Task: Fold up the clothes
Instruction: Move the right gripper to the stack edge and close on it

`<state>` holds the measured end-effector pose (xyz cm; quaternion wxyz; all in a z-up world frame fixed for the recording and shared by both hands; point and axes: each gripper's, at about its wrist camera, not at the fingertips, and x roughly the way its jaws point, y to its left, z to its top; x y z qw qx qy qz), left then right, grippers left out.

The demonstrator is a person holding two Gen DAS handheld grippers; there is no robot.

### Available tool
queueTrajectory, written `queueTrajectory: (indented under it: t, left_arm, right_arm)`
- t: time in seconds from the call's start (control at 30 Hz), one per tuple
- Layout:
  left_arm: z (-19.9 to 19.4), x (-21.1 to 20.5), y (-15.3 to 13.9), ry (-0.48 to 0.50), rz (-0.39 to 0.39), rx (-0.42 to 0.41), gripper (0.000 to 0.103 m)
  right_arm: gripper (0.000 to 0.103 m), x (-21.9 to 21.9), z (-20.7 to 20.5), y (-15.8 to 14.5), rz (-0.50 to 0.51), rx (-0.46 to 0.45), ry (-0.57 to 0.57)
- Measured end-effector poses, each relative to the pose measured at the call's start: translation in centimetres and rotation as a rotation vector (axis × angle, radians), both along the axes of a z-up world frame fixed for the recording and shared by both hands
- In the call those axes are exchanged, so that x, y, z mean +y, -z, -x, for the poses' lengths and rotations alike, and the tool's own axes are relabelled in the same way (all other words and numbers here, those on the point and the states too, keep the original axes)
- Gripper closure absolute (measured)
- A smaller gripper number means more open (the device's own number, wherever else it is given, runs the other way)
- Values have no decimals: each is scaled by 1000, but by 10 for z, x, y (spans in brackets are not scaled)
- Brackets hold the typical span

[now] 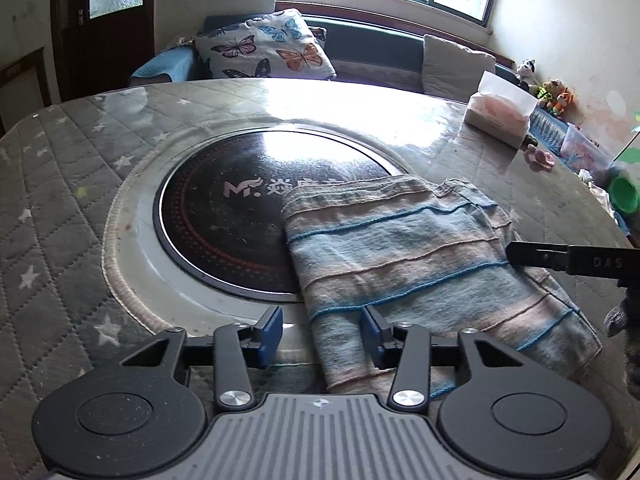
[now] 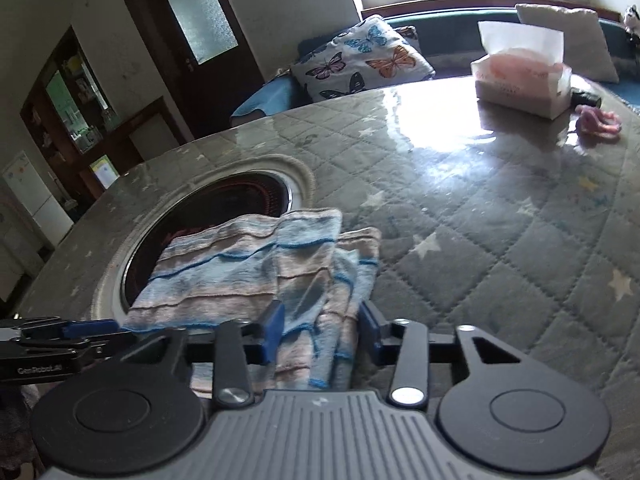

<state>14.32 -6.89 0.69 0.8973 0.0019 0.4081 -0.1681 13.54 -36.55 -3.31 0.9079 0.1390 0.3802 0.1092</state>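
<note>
A blue and pink striped cloth [image 1: 420, 248] lies folded on the quilted table, partly over the round black hotplate [image 1: 224, 220]. My left gripper [image 1: 322, 334] stands open at the cloth's near left corner; that edge lies between the pads, with a gap by the left pad. In the right wrist view the cloth [image 2: 248, 264] is rumpled at its near right end, which sits between the blue pads of my right gripper [image 2: 322, 332], and I see no firm pinch. The right gripper's fingers [image 1: 540, 258] reach in from the right, and the left gripper's fingers [image 2: 80, 330] from the left.
The table [image 2: 480, 240] has a glossy cover. A tissue box [image 1: 500, 116] and a small pink item [image 1: 540, 158] sit at its far right, with a green cup [image 1: 622, 196] near the right edge. A butterfly cushion [image 1: 268, 46] lies on the bench behind.
</note>
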Motion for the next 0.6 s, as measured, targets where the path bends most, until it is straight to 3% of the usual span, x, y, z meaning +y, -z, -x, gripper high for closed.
queueTrajectory:
  t: [0.07, 0.13, 0.27, 0.6]
  left_arm:
    - [0, 1, 0, 6, 21, 11, 64]
    - [0, 2, 0, 13, 41, 21, 75]
    - [2, 0, -1, 24, 49, 23, 83]
    - [24, 4, -3, 67, 62, 51, 87]
  right_arm:
    - [77, 1, 1, 1, -13, 0, 3]
    - [81, 1, 3, 1, -29, -1, 7]
    - [91, 0, 7, -1, -34, -10, 16]
    - [92, -5, 36, -2, -36, -8, 7]
